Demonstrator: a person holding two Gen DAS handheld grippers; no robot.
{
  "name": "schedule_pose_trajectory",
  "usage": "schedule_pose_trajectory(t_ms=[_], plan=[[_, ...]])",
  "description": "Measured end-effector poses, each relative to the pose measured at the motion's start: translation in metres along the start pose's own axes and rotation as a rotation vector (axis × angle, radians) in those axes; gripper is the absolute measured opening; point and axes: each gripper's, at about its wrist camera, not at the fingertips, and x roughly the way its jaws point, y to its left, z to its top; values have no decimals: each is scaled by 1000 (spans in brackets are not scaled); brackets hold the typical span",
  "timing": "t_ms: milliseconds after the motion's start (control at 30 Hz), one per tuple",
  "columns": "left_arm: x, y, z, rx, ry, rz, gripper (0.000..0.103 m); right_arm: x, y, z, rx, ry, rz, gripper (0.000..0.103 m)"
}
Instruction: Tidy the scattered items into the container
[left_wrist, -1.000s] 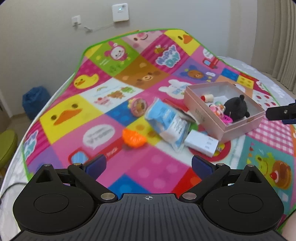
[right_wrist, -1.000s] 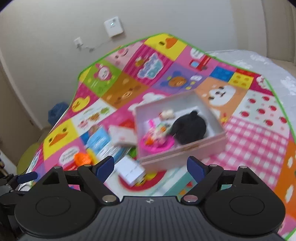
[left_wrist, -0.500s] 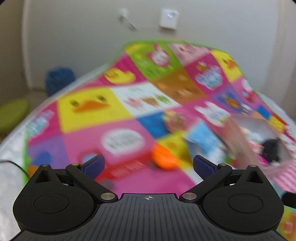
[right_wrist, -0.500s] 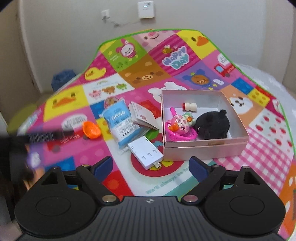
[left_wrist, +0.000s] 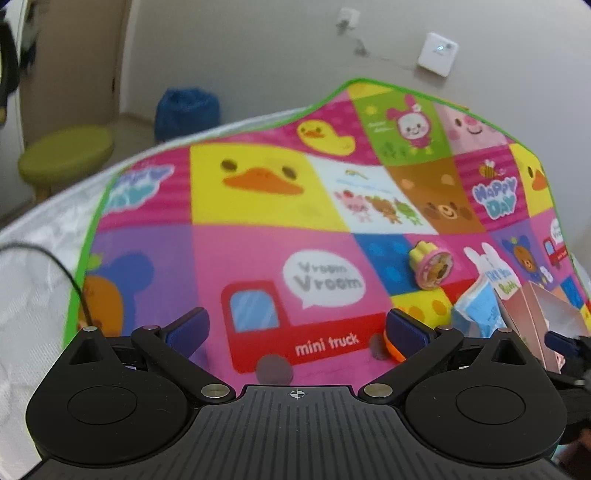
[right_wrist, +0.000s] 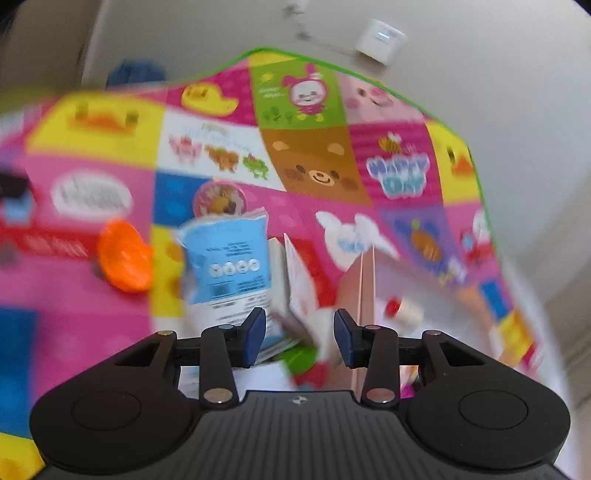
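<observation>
Left wrist view: left gripper (left_wrist: 297, 328) jaws spread wide, nothing between them, just the glossy patchwork play mat (left_wrist: 258, 192). By its right jaw, a sliver of the orange ridged plastic toy (left_wrist: 392, 349); up-right of that, the round pink-rimmed stamp toy (left_wrist: 433, 266) and crinkly blue foil pouch (left_wrist: 478, 308). Right gripper (right_wrist: 299, 338) jaws closing, pads not pressing on anything visible; blur hides what lies below. Left of its jaws the orange toy (right_wrist: 125, 258), pouch just ahead, thin card booklet (right_wrist: 301, 277) between, rigid pink cardboard box (right_wrist: 365, 280) ahead-right with a small white bottle (right_wrist: 404, 310) inside. Judgement: partly done; four-plus items still loose.
</observation>
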Motion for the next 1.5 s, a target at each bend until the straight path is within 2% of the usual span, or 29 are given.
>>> schedule_pose_trajectory(t_ms=[67,167,267,367,433,533,633,733,833,900,967,1000,1067,1100,1133,1233,1333,1367,1433,1500], plan=[[5,1,-2,-1,14,-11,103,10,8,-1,-102,-13,-9,39],[12,-10,-7,64,11,-12,103,22,18,-1,-195,-46,-33,39],[18,-16,-11,107,21,-17,103,36,19,9,-182,-48,-16,37],[23,-13,-12,102,26,-9,103,41,19,16,-163,-21,24,12],[28,-10,-12,90,41,2,103,36,17,16,-138,-15,22,8],[31,-6,-13,79,59,6,103,6,-1,9,-27,-27,66,4],[28,-7,-12,79,52,-6,103,-48,-32,-6,139,-28,154,4],[25,-9,-12,92,53,-17,103,-89,-65,-31,377,55,328,4],[22,-15,-15,132,61,-42,103,-109,-91,-68,617,159,483,4],[20,-24,-21,188,75,-80,103,-114,-103,-94,728,213,502,5],[15,-37,-29,271,82,-132,103,-121,-114,-114,786,216,429,6],[11,-43,-33,311,78,-152,103,-124,-120,-121,815,209,397,10],[2,-57,-42,412,51,-180,103,-129,-132,-135,894,173,350,30],[-3,-64,-46,454,40,-183,103,-132,-137,-143,941,148,321,53],[-7,-70,-51,490,35,-188,103,-134,-141,-150,989,122,289,65],[-21,-83,-62,555,73,-235,103,-132,-145,-171,1099,63,213,66],[-38,-101,-81,666,131,-356,103,-129,-152,-189,1196,54,217,67],[-43,-107,-88,707,140,-385,103,-131,-157,-193,1224,32,221,69],[-53,-121,-108,803,156,-446,103,-137,-164,-201,1268,-15,211,83],[-62,-134,-130,915,172,-506,103,-140,-168,-208,1310,-43,205,84]])
